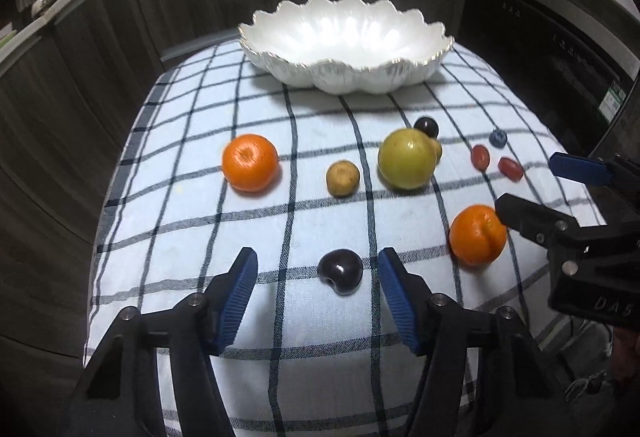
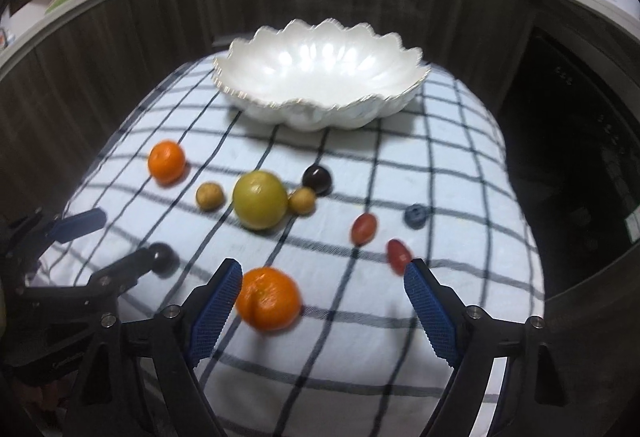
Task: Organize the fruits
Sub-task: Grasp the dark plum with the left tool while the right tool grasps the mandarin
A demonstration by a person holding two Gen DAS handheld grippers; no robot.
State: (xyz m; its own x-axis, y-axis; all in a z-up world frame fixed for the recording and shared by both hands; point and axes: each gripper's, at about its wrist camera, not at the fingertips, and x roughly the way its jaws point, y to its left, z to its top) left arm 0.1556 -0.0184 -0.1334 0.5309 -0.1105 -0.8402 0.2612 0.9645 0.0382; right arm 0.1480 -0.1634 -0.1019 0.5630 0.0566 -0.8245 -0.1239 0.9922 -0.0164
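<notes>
Loose fruit lies on a blue-checked cloth before an empty scalloped white bowl. The left gripper brackets a dark plum, jaws apart, untouching. The right gripper, jaws wide, frames a round orange beside its left pad.

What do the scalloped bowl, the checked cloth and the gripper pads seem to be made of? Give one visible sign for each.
Scalloped bowl: probably glazed ceramic, pearly white gloss with bright highlights and a thin gold-looking rim.
Checked cloth: woven fabric, likely cotton; matte, with visible weave in the dark stripes.
Gripper pads: blue, finely ribbed, matte; looks like rubber or soft plastic, on black plastic-looking fingers.
</notes>
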